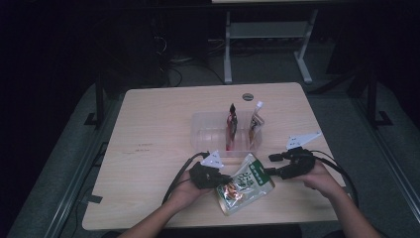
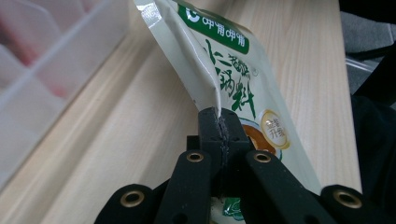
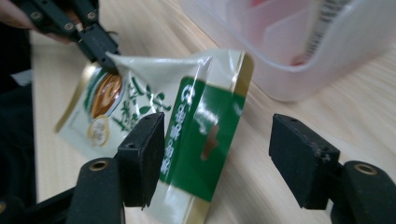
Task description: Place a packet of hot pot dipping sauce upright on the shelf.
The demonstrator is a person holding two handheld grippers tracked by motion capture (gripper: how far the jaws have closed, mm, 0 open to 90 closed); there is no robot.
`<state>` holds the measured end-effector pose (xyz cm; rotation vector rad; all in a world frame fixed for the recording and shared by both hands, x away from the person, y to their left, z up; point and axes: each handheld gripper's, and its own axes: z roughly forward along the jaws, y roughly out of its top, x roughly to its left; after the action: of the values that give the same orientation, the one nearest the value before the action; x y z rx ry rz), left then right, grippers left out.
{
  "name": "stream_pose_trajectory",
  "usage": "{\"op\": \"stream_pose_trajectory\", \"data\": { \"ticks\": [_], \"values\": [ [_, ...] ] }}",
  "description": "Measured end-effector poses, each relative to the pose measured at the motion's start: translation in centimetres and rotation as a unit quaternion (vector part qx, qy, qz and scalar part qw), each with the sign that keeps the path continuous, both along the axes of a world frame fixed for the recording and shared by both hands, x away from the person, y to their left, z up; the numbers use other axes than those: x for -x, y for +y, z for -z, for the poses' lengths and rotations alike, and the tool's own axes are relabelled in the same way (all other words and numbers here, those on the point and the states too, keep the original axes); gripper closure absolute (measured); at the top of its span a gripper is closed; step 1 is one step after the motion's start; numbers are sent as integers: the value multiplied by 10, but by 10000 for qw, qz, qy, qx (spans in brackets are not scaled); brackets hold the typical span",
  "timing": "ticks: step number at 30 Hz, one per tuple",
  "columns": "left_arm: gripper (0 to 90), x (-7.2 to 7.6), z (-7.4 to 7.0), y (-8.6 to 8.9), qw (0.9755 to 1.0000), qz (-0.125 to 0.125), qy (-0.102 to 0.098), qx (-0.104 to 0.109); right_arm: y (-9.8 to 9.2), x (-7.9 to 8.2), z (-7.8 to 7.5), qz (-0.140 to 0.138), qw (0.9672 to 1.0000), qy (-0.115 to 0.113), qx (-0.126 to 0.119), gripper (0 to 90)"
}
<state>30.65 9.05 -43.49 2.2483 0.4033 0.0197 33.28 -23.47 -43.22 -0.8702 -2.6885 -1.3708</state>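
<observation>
the wooden table carries everything, pale and bare along its left side. toward its far middle stands a clear plastic bin with dividers, and two upright packets sit in it, a red one and a paler one just to its right. near the table's front edge, just in front of the bin, lies the green and cream pouch, tilted, its green-banded top pointing toward the bin and its lower end toward me. in the left gripper view the pouch rises from my jaws with one side edge lifted off the wood. my left gripper is clenched on that edge, the two black pads pressed together with the thin film pinched between them. my right gripper sits at the pouch's right side near the front right part of the table, its jaws standing apart; in the right gripper view the green top of the pouch lies between the two pads, close to the left one, and i cannot tell whether that pad touches it, while the right pad stands clear.
</observation>
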Motion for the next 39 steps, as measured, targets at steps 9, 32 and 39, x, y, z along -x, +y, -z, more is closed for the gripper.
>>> {"op": "stream_pose_trajectory", "data": {
  "ticks": [9, 32, 39],
  "values": [
    [900, 4, -25, 34, 9997, 104, -160, 181, 20, -7, -7, -318, 9990, -67, -310, 333],
    [900, 8, -41, 78, 9978, -3, -337, 571, 91, -23, -16, -1320, 9891, 164, -627, 473],
    [900, 7, -41, 81, 9976, -79, -385, 568, 85, -24, -19, -1367, 9869, 236, -818, 634]
  ]
}}
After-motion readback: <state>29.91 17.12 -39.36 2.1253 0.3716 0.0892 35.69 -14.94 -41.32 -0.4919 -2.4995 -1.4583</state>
